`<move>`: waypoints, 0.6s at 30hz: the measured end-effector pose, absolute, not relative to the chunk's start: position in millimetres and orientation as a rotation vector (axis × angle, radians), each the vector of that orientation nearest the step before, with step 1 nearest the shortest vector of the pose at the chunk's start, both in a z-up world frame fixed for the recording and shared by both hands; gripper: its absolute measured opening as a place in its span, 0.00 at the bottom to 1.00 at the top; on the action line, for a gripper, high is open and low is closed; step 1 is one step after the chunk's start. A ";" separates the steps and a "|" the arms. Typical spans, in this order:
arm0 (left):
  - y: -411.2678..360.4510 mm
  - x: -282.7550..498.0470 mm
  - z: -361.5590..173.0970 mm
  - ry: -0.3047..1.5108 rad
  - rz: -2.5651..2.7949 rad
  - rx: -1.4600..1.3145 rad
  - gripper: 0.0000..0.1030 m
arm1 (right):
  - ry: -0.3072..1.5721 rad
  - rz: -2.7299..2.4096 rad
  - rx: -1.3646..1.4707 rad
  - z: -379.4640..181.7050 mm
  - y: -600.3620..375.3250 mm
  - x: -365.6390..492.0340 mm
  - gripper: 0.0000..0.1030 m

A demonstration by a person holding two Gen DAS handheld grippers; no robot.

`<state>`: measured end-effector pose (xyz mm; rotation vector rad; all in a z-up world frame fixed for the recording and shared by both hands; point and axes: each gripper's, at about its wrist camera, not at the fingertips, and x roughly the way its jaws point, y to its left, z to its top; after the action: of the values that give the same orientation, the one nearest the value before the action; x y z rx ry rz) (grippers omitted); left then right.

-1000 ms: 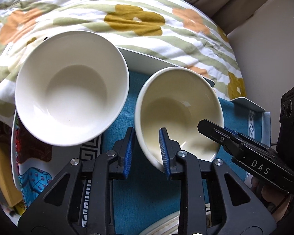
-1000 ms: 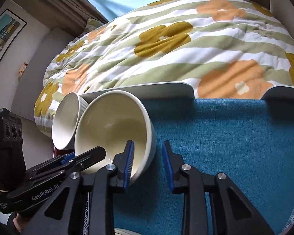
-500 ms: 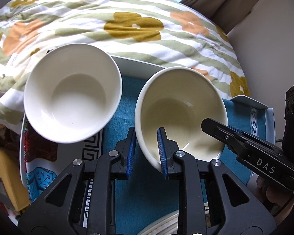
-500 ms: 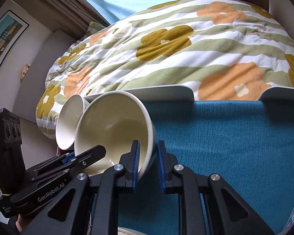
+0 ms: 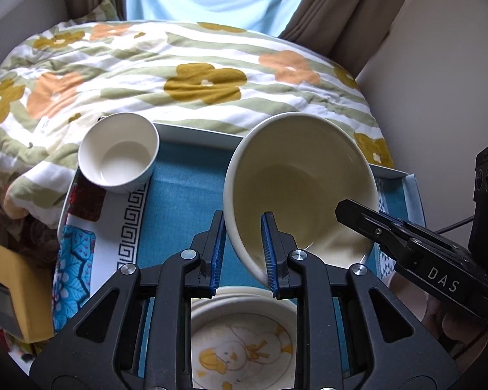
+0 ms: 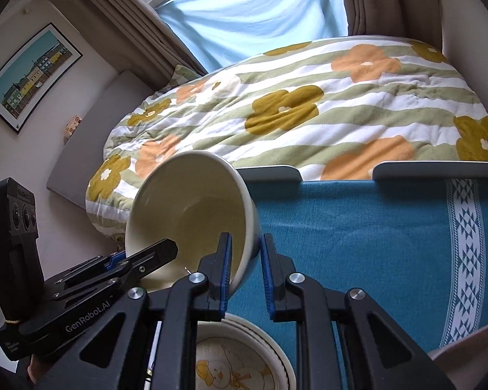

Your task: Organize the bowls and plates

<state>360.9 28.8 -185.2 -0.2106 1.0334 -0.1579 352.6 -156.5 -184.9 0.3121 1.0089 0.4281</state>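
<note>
A cream bowl point(image 5: 299, 175) point(image 6: 185, 214) hangs tilted above the teal cloth point(image 5: 179, 195), held by both grippers. My left gripper point(image 5: 244, 253) is shut on the bowl's near rim, one pad inside and one outside. From the opposite side my right gripper point(image 6: 245, 273) is shut on the rim in the same way. A smaller white bowl point(image 5: 120, 152) stands upright on a patterned plate point(image 5: 81, 234) at the left. Directly beneath the grippers lies a stack of plates with a yellow duck drawing point(image 5: 244, 341) point(image 6: 237, 364).
The cloth covers a white tray whose rim point(image 5: 195, 130) point(image 6: 439, 169) butts against a flowered duvet point(image 5: 195, 65) on a bed. A yellow object point(image 5: 3, 292) sits at the far left. A wall rises on the right, and curtains hang behind the bed.
Both grippers rose and pulled back with the cream bowl between them. The white bowl now looks smaller and farther off, and the duck plates came into view below.
</note>
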 end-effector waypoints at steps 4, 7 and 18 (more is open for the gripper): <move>-12.2 323.0 -166.4 1.019 -0.160 -0.207 0.19 | 0.992 0.439 0.306 -170.1 -193.4 320.1 0.16; -50.0 294.6 -158.2 1.007 -0.181 -0.204 0.19 | 0.976 0.430 0.306 -162.6 -229.9 295.3 0.16; -180.3 234.5 -180.2 1.077 -0.292 -0.184 0.19 | 1.011 0.312 0.292 -169.8 -350.1 224.6 0.16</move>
<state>234.5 -180.3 -180.2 -0.1839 1.0768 -0.2916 224.6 -350.1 -169.8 0.2922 1.0105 0.3120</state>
